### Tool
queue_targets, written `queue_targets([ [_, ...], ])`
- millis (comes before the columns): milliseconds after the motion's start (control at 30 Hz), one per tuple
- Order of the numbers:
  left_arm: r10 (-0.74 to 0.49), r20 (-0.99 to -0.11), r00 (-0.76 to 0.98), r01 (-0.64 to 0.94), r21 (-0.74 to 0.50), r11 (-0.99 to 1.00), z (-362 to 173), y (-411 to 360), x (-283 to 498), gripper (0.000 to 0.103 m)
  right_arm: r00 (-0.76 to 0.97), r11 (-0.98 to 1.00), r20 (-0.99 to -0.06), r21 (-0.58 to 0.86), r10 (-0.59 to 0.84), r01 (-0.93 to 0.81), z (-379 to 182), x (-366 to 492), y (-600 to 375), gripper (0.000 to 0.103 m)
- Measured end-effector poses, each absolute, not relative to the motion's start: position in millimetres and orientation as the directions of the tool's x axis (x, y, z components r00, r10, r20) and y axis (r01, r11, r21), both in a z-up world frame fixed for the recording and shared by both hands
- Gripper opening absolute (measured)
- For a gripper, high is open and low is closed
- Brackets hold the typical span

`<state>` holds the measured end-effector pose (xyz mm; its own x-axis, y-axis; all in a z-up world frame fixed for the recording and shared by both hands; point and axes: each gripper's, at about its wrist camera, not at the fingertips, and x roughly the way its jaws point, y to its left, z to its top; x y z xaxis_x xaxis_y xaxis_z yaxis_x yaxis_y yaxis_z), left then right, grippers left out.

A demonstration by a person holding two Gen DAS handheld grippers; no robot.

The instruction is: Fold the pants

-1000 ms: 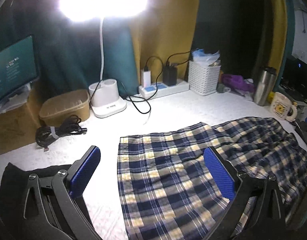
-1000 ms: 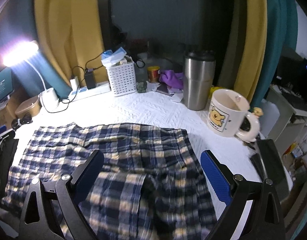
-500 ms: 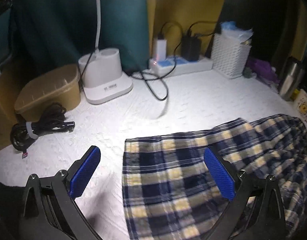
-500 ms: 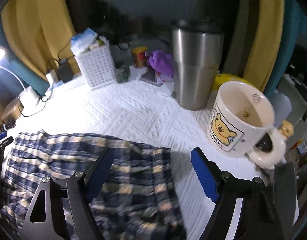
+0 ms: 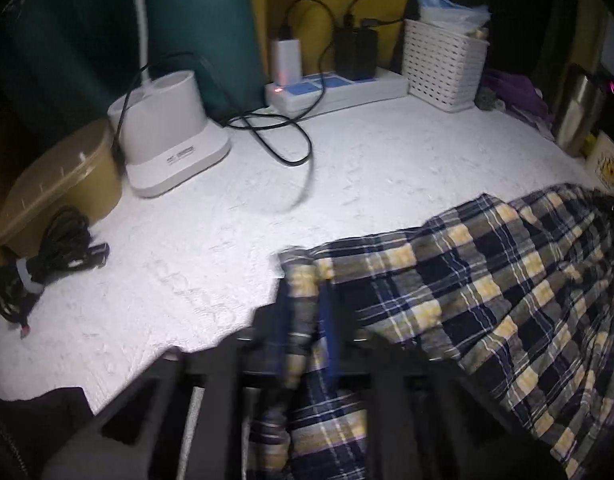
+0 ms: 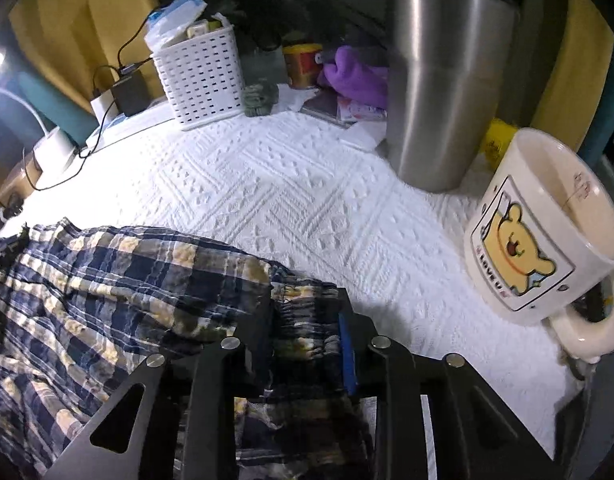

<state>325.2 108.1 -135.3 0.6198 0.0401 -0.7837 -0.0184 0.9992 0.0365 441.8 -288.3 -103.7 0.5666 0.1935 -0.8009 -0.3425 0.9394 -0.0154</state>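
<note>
Left wrist and right wrist views: both grippers clamped on the plaid pants

Left wrist view: the left gripper [image 5: 305, 320] has its blue-padded fingers [image 5: 330, 328] drawn close together, pinching a bunched corner of the plaid pants [image 5: 487, 280]. From that corner the cloth spreads off to the right across the white textured desk [image 5: 227, 240], its near edge raised and wrinkled. Behind it stand a white lamp base [image 5: 171, 136], a tan lidded box [image 5: 63, 184] with a coiled black cable [image 5: 47, 260] lying just in front of it, a power strip [image 5: 339, 90] with two chargers plugged in, and a white lattice basket [image 5: 443, 66].

Right wrist view: the right gripper [image 6: 307, 344] is likewise closed down, its fingers [image 6: 347, 354] squeezing a gathered fold of the pants [image 6: 107, 292]. The rest of the garment lies rumpled to the left on the desk [image 6: 287, 200]. To the right, near the gripper but apart from the cloth, sits a cream mug with a cartoon bear [image 6: 547, 236]. A steel tumbler [image 6: 447, 80] stands behind the mug. Farther back are the basket [image 6: 203, 76], a purple cloth [image 6: 355, 74] and a small yellow tin [image 6: 301, 64].
</note>
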Motion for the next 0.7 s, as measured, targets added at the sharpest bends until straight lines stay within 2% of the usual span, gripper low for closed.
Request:
queue_targets([
  [200, 0.064, -0.746, 0.663, -0.056, 0.035, 0.998, -120.1, 122.1, 329.2, 0.002, 0.674, 0.949, -0.721, -0.076, 0.16, -0.306, -73.9, 438.2, -283.4, 0.026],
  [433, 0.061, -0.704, 0.707, -0.055, 0.031, 0.998, -94.9, 132.3, 354.2, 0.002, 0.757, 0.969, -0.64, -0.08, 0.129, -0.233, -39.1, 450.5, -282.9, 0.026],
  [533, 0.066, -0.699, 0.712, -0.042, 0.052, 0.998, -91.1, 131.1, 367.0, 0.002, 0.758, 0.977, -0.647, -0.099, 0.081, -0.189, -45.6, 462.2, -288.7, 0.026],
  [700, 0.06, -0.736, 0.675, 0.009, 0.089, 0.996, -108.8, 122.5, 380.9, 0.003, 0.687, 0.976, -0.726, -0.131, 0.026, -0.175, -84.7, 476.9, -291.8, 0.026],
])
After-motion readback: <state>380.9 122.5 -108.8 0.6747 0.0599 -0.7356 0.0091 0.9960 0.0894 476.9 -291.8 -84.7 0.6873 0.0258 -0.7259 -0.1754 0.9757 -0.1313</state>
